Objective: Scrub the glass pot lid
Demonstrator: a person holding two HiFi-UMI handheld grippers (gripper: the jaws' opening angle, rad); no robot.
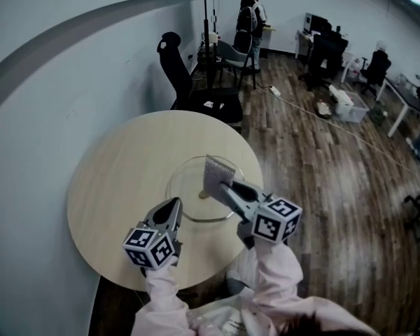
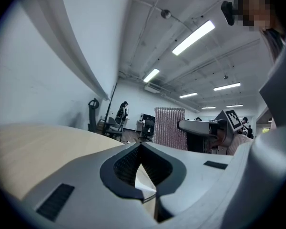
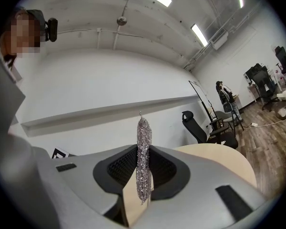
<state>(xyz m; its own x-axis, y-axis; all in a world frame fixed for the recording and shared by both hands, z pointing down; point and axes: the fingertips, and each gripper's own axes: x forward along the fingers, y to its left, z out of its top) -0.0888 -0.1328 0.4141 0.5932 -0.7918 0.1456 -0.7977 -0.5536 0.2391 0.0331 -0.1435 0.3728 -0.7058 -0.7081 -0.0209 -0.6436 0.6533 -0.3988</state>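
Office room, wood floor, round pale counter (image 1: 105, 187) by the wall, black office chair (image 1: 173, 65) behind it. Glass pot lid (image 1: 185, 184) lies flat near the counter's middle. My right tongs (image 1: 224, 186) are clamped on a metal mesh scrubber (image 1: 218, 171); the pad stands on edge out of the jaws, over the lid's right part. My left tongs (image 1: 175, 203) are closed with nothing between them, tips by the lid's near left rim; contact, can't tell.

Overhead; two low views across table (image 1: 112, 187)
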